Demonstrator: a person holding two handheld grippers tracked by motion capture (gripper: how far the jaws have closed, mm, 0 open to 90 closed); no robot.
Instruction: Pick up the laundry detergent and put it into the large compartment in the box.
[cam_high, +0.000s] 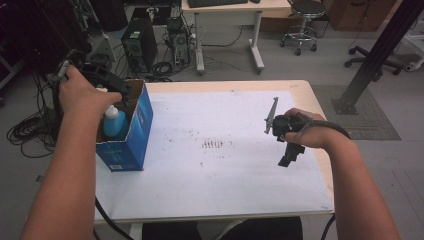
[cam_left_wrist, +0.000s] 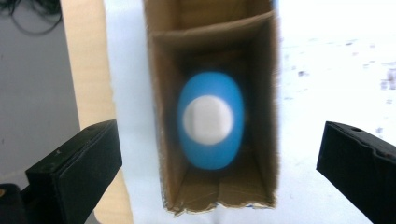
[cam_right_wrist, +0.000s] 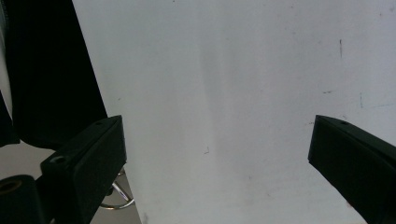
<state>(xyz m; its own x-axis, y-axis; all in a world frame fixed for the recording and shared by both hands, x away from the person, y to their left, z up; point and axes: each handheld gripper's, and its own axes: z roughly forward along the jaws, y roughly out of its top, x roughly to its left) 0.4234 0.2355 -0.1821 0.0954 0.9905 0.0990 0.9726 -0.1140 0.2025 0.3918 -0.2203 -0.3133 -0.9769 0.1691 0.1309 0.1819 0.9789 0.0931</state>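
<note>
A blue bottle with a white cap stands upright inside an open blue cardboard box at the table's left edge. My left gripper hangs just above the box opening, open. In the left gripper view I look straight down on the bottle inside the box; the left gripper has its jaws spread wider than the box, touching nothing. My right gripper is held over the right side of the table, open. In the right gripper view the right gripper has only the white sheet between its jaws.
A white sheet with faint marks at its middle covers the wooden table. Beyond the table stand computer towers, a desk and a stool. Cables lie on the floor at the left. A black post rises at the right.
</note>
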